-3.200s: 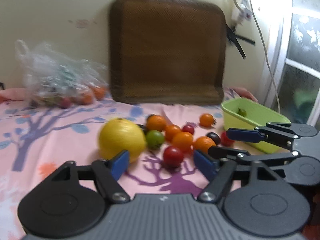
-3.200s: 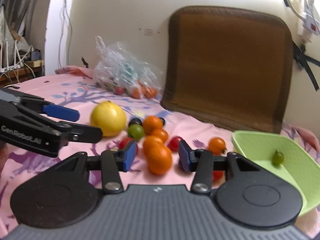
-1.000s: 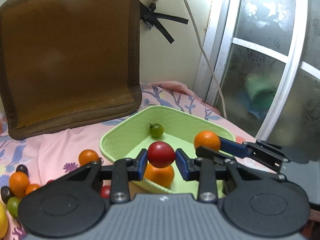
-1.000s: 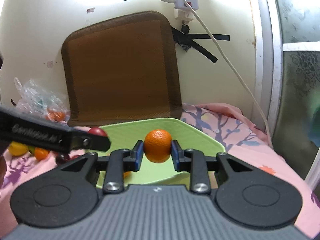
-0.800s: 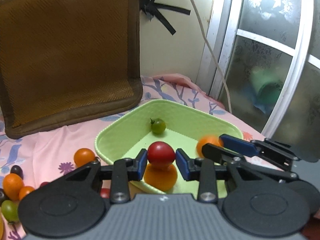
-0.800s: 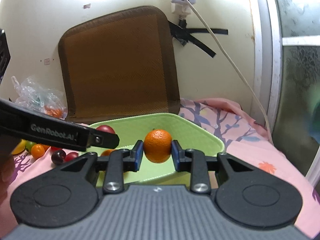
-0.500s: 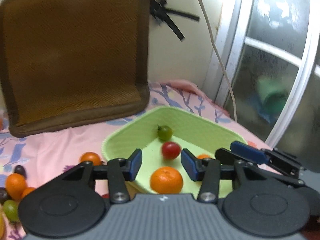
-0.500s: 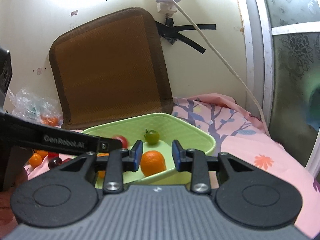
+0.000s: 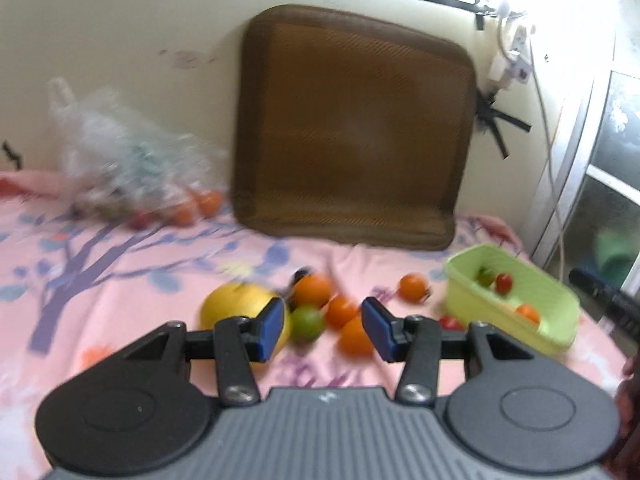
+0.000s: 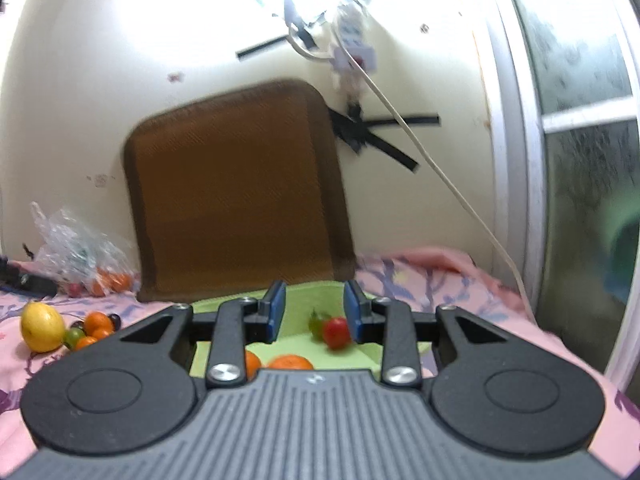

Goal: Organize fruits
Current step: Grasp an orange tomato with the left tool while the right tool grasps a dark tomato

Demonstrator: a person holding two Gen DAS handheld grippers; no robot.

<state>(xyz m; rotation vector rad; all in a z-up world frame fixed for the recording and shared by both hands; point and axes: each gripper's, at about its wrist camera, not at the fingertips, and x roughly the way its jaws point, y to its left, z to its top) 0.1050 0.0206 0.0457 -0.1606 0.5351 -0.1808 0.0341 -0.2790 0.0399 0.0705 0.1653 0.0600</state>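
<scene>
Your left gripper (image 9: 325, 327) stood parted and empty over the loose fruit, and your right gripper (image 10: 313, 315) hung unclenched and empty above the green basket (image 9: 560, 300), with a clear gap between its pads.

Most of the fruit still lay on the bed: a large yellow citrus (image 9: 236, 310), a green tomato (image 9: 307, 323) touching it, and several small oranges (image 9: 354, 335) bunched just beside, with one more orange (image 9: 414, 286) off toward the basket. The basket already held a red tomato (image 10: 337, 332), a green one and a couple of oranges.

You would likely have found the small oranges light and fairly firm, easy to pinch across their middle. The tomatoes looked smooth and soft-skinned, so a gentle squeeze at the widest part seemed wise; too much force could split them. The yellow citrus looked heavy and probably too broad for the jaws as they stood, so it would have needed a much wider opening. Round fruit could also roll off if nudged.

The bed was covered by a pink sheet (image 9: 120, 264) printed with trees, soft and yielding, so fruit could sink or drift when pressed. A brown cushion (image 9: 352, 128) leaned on the wall behind, a clear plastic bag (image 9: 120, 160) with more fruit sat at the left, and a frosted window (image 10: 592, 160) closed the right side.
</scene>
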